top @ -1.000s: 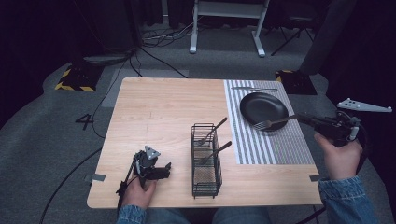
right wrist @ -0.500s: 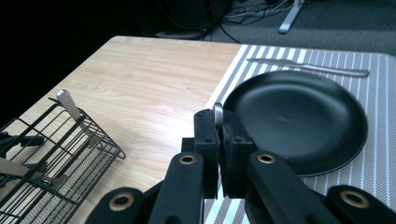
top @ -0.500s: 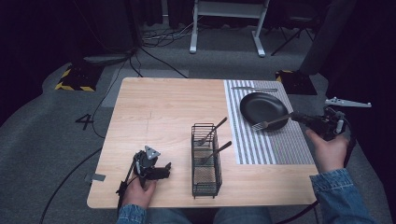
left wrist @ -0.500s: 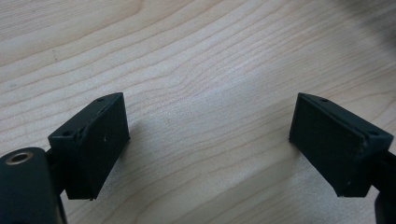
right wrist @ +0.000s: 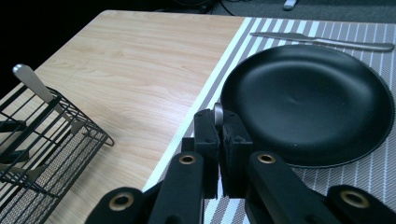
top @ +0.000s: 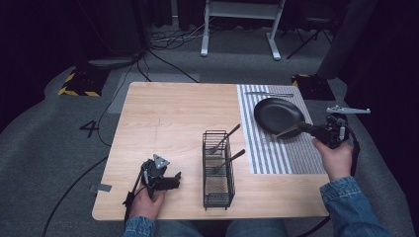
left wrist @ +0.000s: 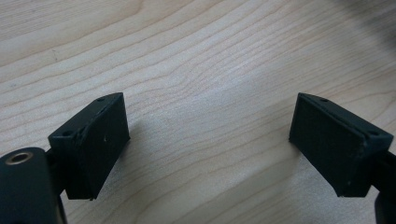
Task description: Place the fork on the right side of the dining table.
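Pinched a thin metal utensil (top: 286, 131) by its handle in the right gripper (top: 302, 128), jaws closed narrow on the metal. Showed as a rounded silver end (right wrist: 217, 114) poking up between the pads in the right gripper view; head too blurred in the high view to name. Hung over the 5 o'clock rim of the black plate (top: 278, 114), pointing toward 8 o'clock from the gripper. Whether it touched the plate, could not tell.

Sat the plate on a grey-and-white striped placemat (top: 276, 155) at the table's 2 o'clock side. Lay a table knife (top: 269, 94) on the mat just past the plate's 12 o'clock edge, apart from it; seen likewise beyond the plate (right wrist: 308, 102) as a long silver blade (right wrist: 322, 42) from the right gripper (right wrist: 220, 135).

Stood a black wire cutlery basket (top: 217, 170) upright toward 6 o'clock from the table's middle, left of the mat. Leaned two metal utensils (top: 225, 138) inside it, handles tilted toward 2 o'clock.

Rested the left gripper (top: 173, 180) on the wooden table (top: 168, 118) near its 7 o'clock corner, well apart from the basket, a hand (top: 147, 201) behind it. Spread its jaws wide over bare wood in the left gripper view, left gripper (left wrist: 208, 135) holding nothing.

Gripped the right gripper from 5 o'clock with the other hand (top: 336, 158), denim sleeve (top: 348, 202) behind.
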The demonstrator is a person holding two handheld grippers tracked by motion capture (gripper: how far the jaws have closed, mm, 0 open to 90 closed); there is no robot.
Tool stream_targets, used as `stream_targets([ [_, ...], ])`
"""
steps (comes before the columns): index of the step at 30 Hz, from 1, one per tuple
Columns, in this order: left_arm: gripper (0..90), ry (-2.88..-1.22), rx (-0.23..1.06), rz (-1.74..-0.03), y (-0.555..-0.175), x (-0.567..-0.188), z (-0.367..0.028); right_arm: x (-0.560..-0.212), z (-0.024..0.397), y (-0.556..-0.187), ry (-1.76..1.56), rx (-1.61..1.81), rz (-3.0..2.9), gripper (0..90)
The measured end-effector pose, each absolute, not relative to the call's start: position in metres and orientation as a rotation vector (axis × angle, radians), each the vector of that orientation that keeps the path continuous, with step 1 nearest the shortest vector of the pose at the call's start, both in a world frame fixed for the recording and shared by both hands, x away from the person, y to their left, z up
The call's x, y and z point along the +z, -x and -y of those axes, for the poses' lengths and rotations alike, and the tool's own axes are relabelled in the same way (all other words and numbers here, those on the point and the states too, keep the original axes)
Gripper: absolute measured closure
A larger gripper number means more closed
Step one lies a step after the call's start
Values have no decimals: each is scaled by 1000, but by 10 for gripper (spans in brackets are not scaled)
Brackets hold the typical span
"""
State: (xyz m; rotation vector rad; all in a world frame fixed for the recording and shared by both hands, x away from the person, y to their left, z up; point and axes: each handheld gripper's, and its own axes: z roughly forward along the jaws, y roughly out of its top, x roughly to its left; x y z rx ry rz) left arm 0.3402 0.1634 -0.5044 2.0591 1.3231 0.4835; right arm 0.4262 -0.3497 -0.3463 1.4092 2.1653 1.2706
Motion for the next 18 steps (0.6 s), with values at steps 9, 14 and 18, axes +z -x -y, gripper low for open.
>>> stream_targets([
  [9,119,-2059,483,-1323,-340,-504,-163,-359,343,-429,-1435,1267,-2191,871],
  [14,119,-2059,483,-1323,-340,-504,-163,-363,341,-429,-1448,1280,-2193,871],
  [18,119,-2059,483,-1323,-340,-504,-163,-368,338,-429,-1461,1277,-2200,871],
])
